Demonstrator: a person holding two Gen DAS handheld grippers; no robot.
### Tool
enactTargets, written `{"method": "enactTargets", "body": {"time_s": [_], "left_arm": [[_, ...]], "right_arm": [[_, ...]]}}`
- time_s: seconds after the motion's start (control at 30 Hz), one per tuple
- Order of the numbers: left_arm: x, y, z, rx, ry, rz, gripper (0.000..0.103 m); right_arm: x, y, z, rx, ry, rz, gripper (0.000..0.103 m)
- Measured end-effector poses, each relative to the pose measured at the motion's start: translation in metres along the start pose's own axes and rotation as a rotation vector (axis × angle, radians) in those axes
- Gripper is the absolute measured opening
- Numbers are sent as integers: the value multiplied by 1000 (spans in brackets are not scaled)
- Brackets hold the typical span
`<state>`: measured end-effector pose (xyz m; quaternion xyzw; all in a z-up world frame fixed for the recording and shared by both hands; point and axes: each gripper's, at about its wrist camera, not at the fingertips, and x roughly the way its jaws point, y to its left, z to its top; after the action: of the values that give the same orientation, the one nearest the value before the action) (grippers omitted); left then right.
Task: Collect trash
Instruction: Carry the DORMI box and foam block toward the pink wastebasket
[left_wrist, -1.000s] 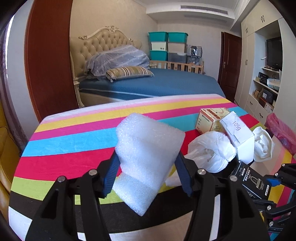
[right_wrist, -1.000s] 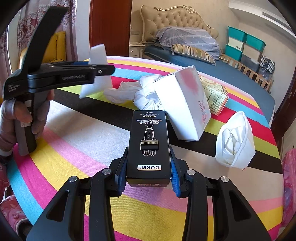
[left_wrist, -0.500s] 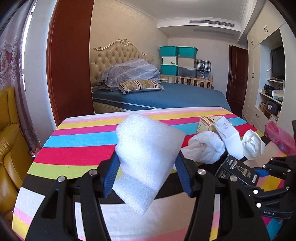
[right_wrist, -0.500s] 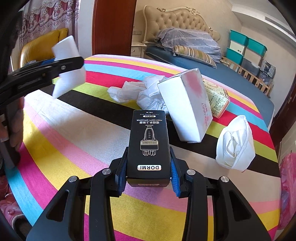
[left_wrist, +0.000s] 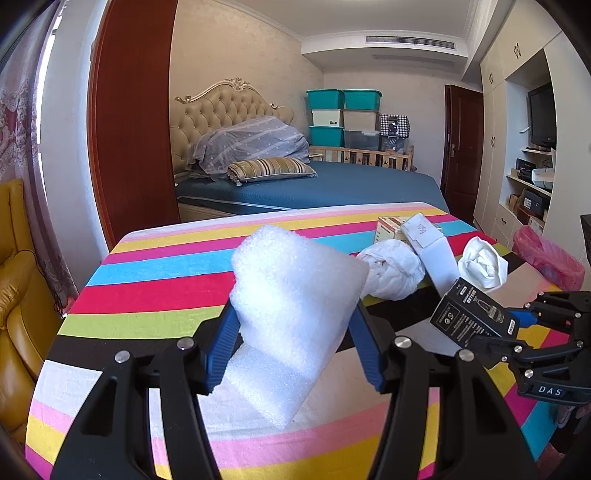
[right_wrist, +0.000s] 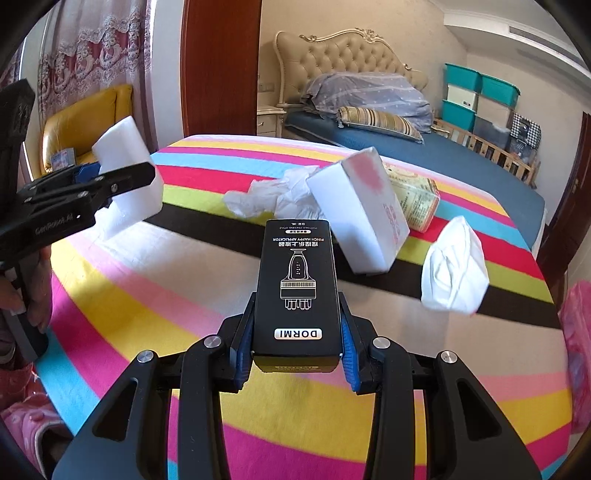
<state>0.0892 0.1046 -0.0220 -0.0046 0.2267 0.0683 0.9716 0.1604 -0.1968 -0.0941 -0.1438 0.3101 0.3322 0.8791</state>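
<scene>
Right gripper (right_wrist: 297, 345) clamped on a black carton (right_wrist: 297, 280), held above the striped tablecloth (right_wrist: 147, 295). Carton print reads "DORMI", "PINCH HAPPY APPLICATOR", plus a line drawing of a comb-toothed device. Left gripper (left_wrist: 291, 343) clamped on a white foam block (left_wrist: 295, 314), also off the table; "GenRobot.AI" legible on its side in the right wrist view, "DAS" on the right gripper's side in the left wrist view. Further back on the cloth: crumpled white plastic bag (right_wrist: 273, 195), white box (right_wrist: 358, 218) tilted against it, marked "105g" on its end; red print on its side unreadable. Beige carton (right_wrist: 415, 199) behind it, text too small. White wad (right_wrist: 454, 266) lies apart on the right. Bed (left_wrist: 314, 184) beyond.
</scene>
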Motion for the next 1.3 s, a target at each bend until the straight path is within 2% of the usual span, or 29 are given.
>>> {"method": "enactTargets", "body": {"time_s": [0.37, 1.13, 1.3], "left_arm": [[-12, -22, -3, 61, -22, -47, 57], [-29, -87, -20, 179, 2, -248, 57], [-28, -97, -21, 202, 9, -266, 57]], "right_arm": [[-42, -15, -2, 29, -86, -34, 37], [-96, -83, -31, 147, -150, -165, 37], [-106, -97, -40, 172, -155, -192, 37]]}}
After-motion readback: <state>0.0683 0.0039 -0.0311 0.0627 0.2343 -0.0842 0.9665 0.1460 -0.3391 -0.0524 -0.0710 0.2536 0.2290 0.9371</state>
